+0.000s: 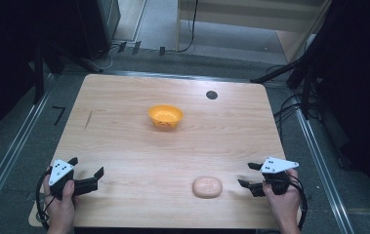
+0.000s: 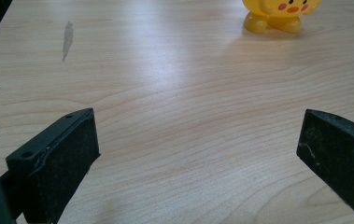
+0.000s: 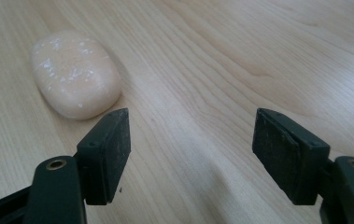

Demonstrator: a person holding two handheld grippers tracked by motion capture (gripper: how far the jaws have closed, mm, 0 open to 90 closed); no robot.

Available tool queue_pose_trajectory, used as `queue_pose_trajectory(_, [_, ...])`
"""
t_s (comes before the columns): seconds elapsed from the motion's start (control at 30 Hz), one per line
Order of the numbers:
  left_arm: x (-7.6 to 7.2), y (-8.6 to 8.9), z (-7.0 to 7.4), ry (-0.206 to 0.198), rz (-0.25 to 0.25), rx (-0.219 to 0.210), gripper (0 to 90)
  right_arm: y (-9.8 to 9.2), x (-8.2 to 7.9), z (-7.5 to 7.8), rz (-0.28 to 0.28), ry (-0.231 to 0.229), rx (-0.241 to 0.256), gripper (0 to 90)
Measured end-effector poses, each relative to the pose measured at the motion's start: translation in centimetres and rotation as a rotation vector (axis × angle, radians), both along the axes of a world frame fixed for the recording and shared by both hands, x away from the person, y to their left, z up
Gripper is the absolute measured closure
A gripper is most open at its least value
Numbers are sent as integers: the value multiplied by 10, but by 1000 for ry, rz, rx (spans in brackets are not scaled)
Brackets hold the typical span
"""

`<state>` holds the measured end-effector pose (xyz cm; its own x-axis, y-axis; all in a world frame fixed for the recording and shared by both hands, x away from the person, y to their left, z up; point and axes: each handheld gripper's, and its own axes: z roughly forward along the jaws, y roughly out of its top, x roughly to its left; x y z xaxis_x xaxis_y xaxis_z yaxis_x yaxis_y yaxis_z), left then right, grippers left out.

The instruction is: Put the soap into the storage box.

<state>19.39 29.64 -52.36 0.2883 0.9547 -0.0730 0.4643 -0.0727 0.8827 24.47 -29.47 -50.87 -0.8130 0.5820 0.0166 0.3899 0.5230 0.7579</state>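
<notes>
High view puts the pale pink oval bun (image 1: 207,187) flat on the wooden table (image 1: 138,146) near its front edge, just to the left of my right gripper (image 1: 250,175), whose jaws stand wide apart with nothing between them; in the right gripper view the bun (image 3: 75,73) lies just beyond the left jaw tip, not touching it. My left gripper (image 1: 87,168) sits well apart at the front left corner, jaws spread and empty over bare wood. Farther back, near the table's middle, stands the yellow bowl (image 1: 165,117), whose little feet and painted face show in the left gripper view (image 2: 277,11).
</notes>
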Motion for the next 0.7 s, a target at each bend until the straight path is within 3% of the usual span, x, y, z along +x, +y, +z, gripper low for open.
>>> queue_pose_trajectory(0.4, [0, -1, 0, 1, -4, 5, 0, 25, 10, 14, 145, 36, -137, 292])
queue_pose_trajectory(0.7, [1, 0, 0, 8, -10, 0, 0, 49, 16, 18, 254, 63, -201, 274])
